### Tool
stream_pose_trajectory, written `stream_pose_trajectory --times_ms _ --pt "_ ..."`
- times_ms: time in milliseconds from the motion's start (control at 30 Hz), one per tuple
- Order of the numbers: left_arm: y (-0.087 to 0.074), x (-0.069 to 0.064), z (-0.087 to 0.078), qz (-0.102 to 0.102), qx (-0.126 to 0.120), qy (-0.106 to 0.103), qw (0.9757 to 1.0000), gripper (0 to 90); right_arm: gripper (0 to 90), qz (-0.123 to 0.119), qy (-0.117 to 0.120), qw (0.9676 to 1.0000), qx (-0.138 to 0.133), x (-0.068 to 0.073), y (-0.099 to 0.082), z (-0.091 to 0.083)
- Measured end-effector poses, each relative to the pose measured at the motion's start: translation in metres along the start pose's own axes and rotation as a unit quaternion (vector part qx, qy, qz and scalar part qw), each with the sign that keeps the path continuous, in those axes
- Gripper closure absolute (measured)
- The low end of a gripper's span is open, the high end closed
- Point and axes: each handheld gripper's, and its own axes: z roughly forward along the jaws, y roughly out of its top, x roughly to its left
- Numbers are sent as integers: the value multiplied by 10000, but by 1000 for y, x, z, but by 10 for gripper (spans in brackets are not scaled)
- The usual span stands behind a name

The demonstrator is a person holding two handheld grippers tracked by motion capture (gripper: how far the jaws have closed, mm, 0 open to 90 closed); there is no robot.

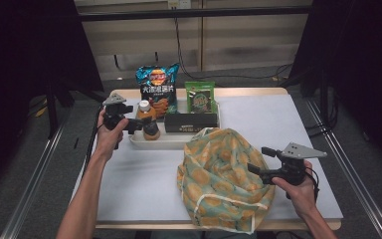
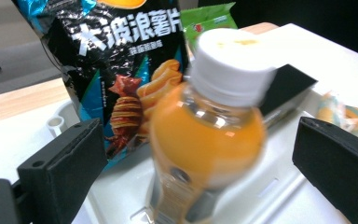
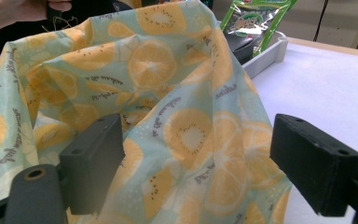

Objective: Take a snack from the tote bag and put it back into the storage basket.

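Two grippers at a table, one by a fruit-print bag, one by a juice bottle in a tray.

Nearest, the fruit-print bag [image 1: 224, 177] slumps at the table's front; the right gripper [image 1: 255, 169], held level in a raised hand, points at the bag's right side, jaws apart with the cloth bulging between them, unpinched. Behind the bag, the white tray [image 1: 160, 141] holds the orange juice bottle [image 1: 149, 122]; the left gripper [image 1: 135, 125], forearm stretched forward, brackets the bottle with jaws spread, not touching. Behind the bottle stands a crisp packet [image 1: 157, 88].
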Motion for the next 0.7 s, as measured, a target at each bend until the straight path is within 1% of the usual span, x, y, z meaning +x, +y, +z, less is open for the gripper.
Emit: stream_pose_trajectory --times_ms 33,67,100,167,200,267,333,367,433,467,533,567,633,700 --pt "-1 -3 -3 25 34 46 10000 26 149 8 -5 10000 3 0 0 0" --pt "-2 -5 -5 -3 47 94 9999 26 148 10 10 10000 -7 1 0 -1" --pt "-4 -6 -9 8 72 89 9999 26 142 -7 -11 10000 1 2 0 -1" --pt "-5 -11 -14 17 48 110 9999 26 132 -13 -37 10000 -15 4 0 -2" --pt "-5 -13 -19 61 33 140 9999 26 129 -24 -16 10000 -21 4 0 -2" --pt "-5 -18 -26 12 -74 145 9999 26 121 -48 -44 10000 -30 5 1 -2" --pt "-6 -22 -31 20 -101 112 9999 26 116 -64 -58 10000 -39 5 1 -3" --pt "-9 -26 -34 16 -117 85 9999 26 108 -74 -71 9999 -41 5 1 -3" --pt "-12 -31 -37 53 -72 132 9999 29 93 -31 -127 9999 -47 5 1 -3" --pt "-15 -34 -40 54 -91 170 9998 29 86 -21 -143 9999 -53 5 2 -4" --pt "-18 -37 -44 41 -128 134 9998 28 73 -22 -165 9998 -92 5 3 -4" --pt "-20 -38 -46 46 -97 157 9998 30 61 6 -184 9998 -97 5 3 -5" --pt "-24 -42 -52 58 -129 225 9996 29 52 28 -187 9997 -134 5 5 -6" --pt "-29 -44 -59 -15 -178 229 9996 28 48 49 -203 9996 -163 5 6 -6"
